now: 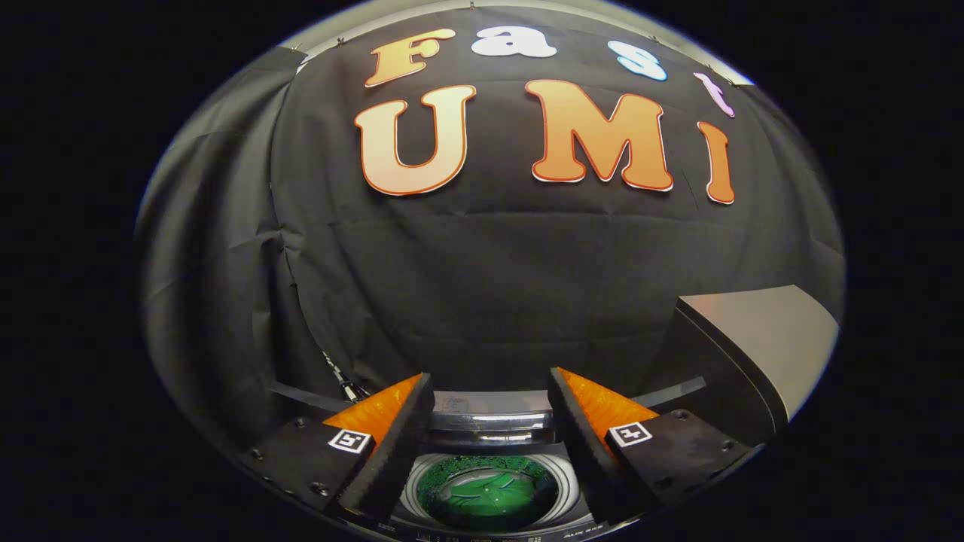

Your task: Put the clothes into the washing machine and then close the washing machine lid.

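My gripper is open, its orange-and-black fingers spread wide with nothing between them. Below and between the fingers lies the washing machine's top, seen from above. Its round drum opening has a pale rim. Inside the drum lies something green, which looks like a garment. The fingers hang above the opening and touch nothing. A grey panel with a dark side rises beyond the right finger. I cannot tell whether it is the machine's raised lid.
The black cloth wall stands close behind the machine and folds round on the left. A thin dark cable or rod runs down beside the left finger.
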Available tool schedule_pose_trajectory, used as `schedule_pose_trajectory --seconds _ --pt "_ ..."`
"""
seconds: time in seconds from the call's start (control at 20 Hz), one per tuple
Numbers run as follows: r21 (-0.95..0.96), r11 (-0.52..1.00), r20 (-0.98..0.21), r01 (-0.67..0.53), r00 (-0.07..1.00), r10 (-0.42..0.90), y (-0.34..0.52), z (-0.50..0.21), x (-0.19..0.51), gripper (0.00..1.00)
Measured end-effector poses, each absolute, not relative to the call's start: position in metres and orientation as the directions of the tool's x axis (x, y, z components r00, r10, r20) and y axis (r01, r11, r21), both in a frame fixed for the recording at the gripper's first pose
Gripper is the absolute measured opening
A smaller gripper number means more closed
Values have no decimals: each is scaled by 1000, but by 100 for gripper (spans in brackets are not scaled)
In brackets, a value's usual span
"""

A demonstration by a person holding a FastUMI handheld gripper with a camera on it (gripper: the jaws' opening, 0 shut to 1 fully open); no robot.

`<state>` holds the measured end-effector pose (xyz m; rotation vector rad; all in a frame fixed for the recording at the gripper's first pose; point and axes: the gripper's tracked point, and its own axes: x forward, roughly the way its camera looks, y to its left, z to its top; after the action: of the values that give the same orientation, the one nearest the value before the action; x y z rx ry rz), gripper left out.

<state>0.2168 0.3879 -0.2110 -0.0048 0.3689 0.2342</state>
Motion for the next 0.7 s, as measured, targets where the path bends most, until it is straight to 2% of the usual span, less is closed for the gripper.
schedule_pose_trajectory --seconds 0.35,0.7 --pt "47 969 -379 -242 893 241 386 -226 198 99" --pt "70 962 -538 -263 803 258 391 -305 169 99"
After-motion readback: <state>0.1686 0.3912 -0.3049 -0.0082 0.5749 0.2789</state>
